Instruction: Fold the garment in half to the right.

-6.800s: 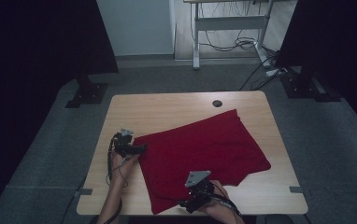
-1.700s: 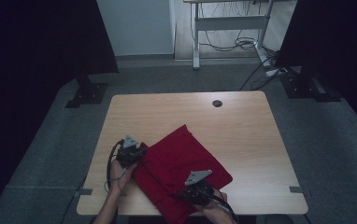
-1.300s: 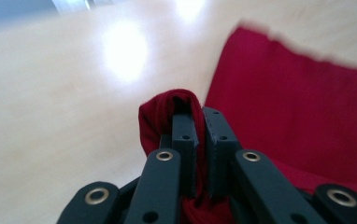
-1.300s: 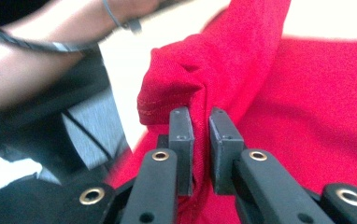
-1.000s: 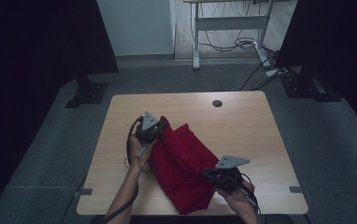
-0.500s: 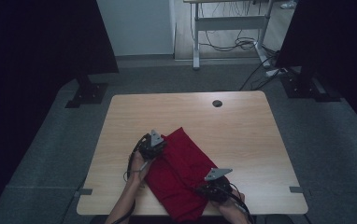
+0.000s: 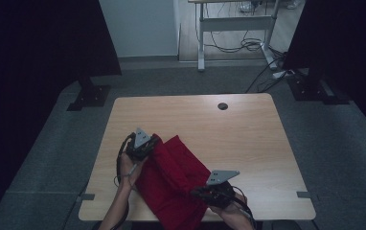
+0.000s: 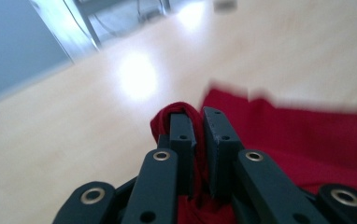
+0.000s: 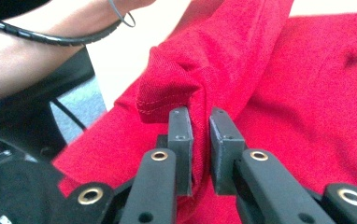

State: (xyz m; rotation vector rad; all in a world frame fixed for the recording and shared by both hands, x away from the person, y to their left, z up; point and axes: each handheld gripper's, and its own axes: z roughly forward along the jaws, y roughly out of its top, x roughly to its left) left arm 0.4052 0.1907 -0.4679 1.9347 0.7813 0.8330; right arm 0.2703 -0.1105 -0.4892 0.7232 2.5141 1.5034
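**Mid-fold: both grippers clamped on the red cloth, near edge of bench**

Step in hand, as I read it: folding the red cloth. It lies bunched in a long strip on the near-left part of the bench, running diagonally from the left gripper down to the right one, its near end hanging over the front edge.

Left gripper: at the far end of the cloth. In the left gripper view the jaws are nearly together with a twist of red fabric pinched between them and looping over the tip. The picture is blurred, but the grip reads clearly.

Right gripper: at the near end, by the bench front. In the right gripper view the jaws are narrow, a folded hem with visible stitching caught between them; the rest of the cloth drapes away behind.

The person's left forearm shows in the right gripper view, with its cable.

Next move, my guess:
- carry both held ends the same way so the fold lands square
- lay flat on the bench before letting go
- keep tension even, as the fabric is bunched at the left end and could slip or fold skewed
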